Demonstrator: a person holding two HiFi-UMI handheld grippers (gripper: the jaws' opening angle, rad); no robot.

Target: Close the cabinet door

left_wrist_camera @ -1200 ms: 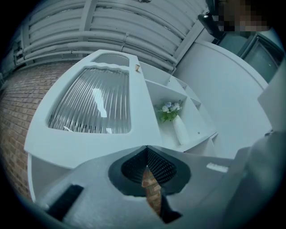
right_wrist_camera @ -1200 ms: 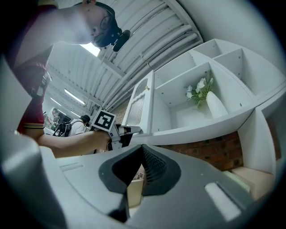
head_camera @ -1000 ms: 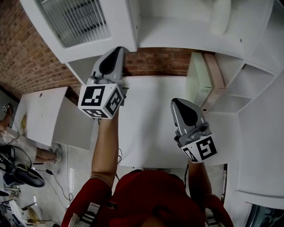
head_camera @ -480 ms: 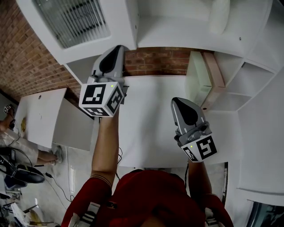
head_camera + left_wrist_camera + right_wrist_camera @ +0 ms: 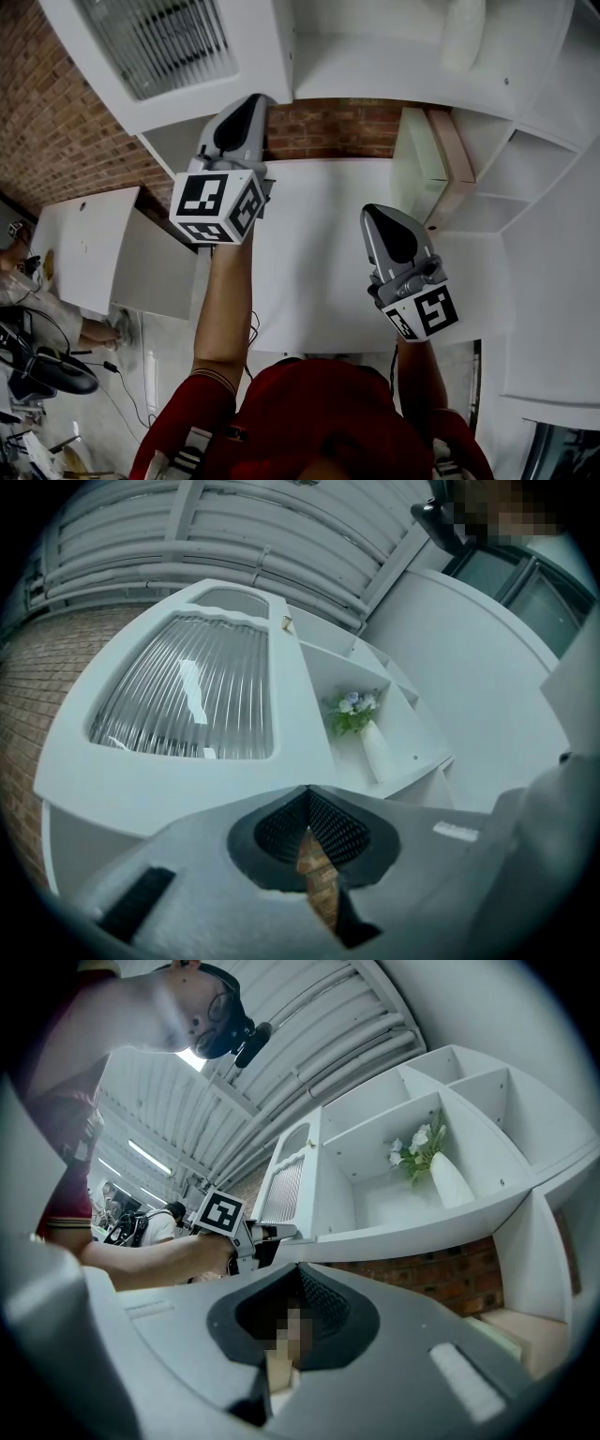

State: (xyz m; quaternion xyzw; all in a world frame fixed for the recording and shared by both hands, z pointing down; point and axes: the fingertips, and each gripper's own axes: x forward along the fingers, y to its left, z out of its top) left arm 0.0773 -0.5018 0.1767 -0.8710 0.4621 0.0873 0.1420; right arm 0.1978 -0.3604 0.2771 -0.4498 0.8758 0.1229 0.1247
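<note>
While standing open at head view's upper left, cabinet door (image 5: 178,56) with ribbed glass pane; left gripper (image 5: 249,103) near its lower edge, jaws closed on nothing; right gripper (image 5: 377,216) well apart, over white countertop (image 5: 309,262), jaws also closed, empty.

White painted cabinet door (image 5: 286,714): smooth, matt, framing a ribbed translucent glass panel (image 5: 183,696). Below the cabinet: rough red brick wall (image 5: 328,129) and smooth matt white worktop (image 5: 319,262). Left tongs (image 5: 307,803): matt grey plastic with black ribbed pads (image 5: 335,832).
</note>
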